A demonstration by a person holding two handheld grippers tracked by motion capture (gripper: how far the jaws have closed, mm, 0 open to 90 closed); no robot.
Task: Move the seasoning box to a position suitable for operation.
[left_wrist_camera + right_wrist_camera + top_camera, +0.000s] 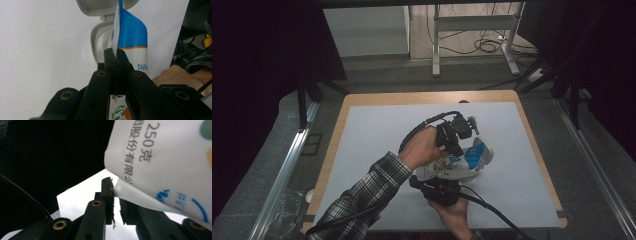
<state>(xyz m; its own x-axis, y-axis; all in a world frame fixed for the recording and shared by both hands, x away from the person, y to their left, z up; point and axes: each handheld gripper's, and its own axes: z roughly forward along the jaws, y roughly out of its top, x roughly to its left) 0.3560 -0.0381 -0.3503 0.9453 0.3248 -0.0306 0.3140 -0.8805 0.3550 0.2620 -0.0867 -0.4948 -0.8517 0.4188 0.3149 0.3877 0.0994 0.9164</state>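
Note:
A white pouch [458, 165] with a blue top and printed text hangs over the middle of the white mat, held between both grippers. My left gripper [458, 149] comes at it from above, held in the hand with the plaid sleeve. In the left gripper view its jaws [115, 53] are shut on the pouch's [132, 35] thin edge seam. My right gripper [437, 179] sits under the pouch on the near side. In the right gripper view its jaws [113, 186] pinch a lower corner of the pouch [162, 157].
A white plastic container [98, 37] with an open hinged lid [100, 6] lies on the mat just beyond the pouch. The white mat [377, 135] covers a wooden table [337, 135]. Black cables trail from both grippers. Metal frame rails run along both sides.

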